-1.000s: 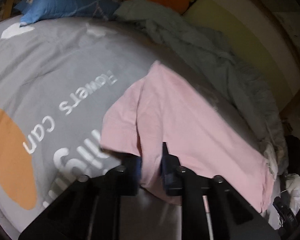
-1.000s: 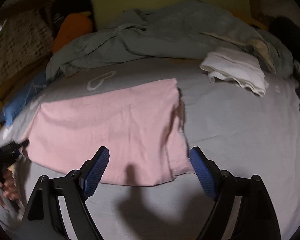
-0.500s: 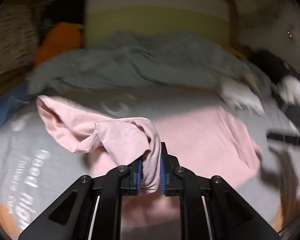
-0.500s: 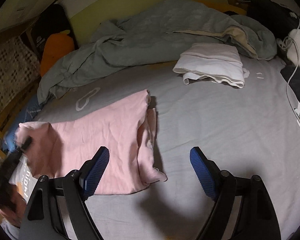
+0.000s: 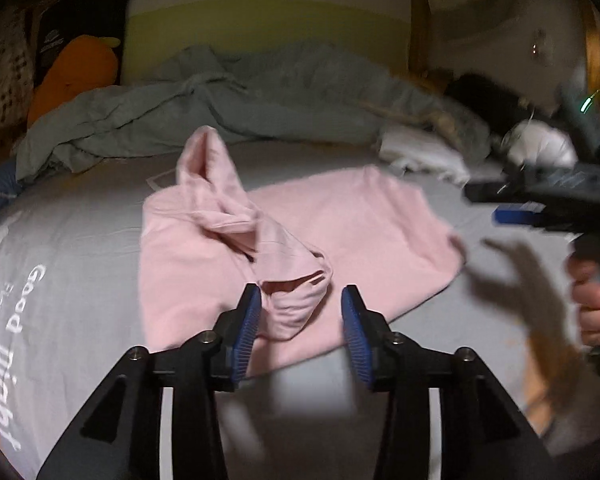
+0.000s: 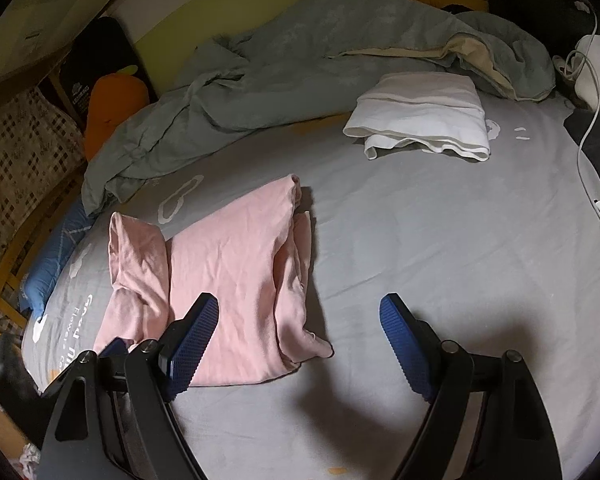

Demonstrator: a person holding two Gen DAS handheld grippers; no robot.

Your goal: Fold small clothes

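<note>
— Left gripper (image 5: 300,324) first: how do its jaws stand?

— Parted, and they have just been opening. A bunched fold of the pink garment (image 5: 340,232) sits between the blue pads (image 5: 246,332), close against the left-hand one, but the pads no longer pinch it; the other pad stands clear of the cloth.

— And the right gripper (image 6: 300,340)?

— Spread wide, with nothing between its fingers. It hovers over the grey bedsheet (image 6: 440,240) at the near edge of the garment. In the left wrist view it shows at the right side, blurred, with a person's hand (image 5: 596,304) on its handle.

— Where does the garment lie?

— Flat on the bedsheet, left of the middle in the right wrist view. Its right edge is folded over, and at the left a sleeve part (image 6: 138,248) is turned back onto the body in a loose, twisted ridge. The left gripper shows at that lower left corner, just beside the cloth.

— Anything else on the bed?

— A folded white garment (image 6: 424,116) lies well apart, toward the far right, just beside a rumpled grey-green blanket (image 6: 300,60) heaped along the far side. An orange carrot-shaped cushion (image 6: 114,104) stands at the far left, and a blue pillow (image 6: 52,264) lies at the left edge of the bed. White lettering (image 5: 20,320) is printed on the sheet near the garment's left side.
</note>
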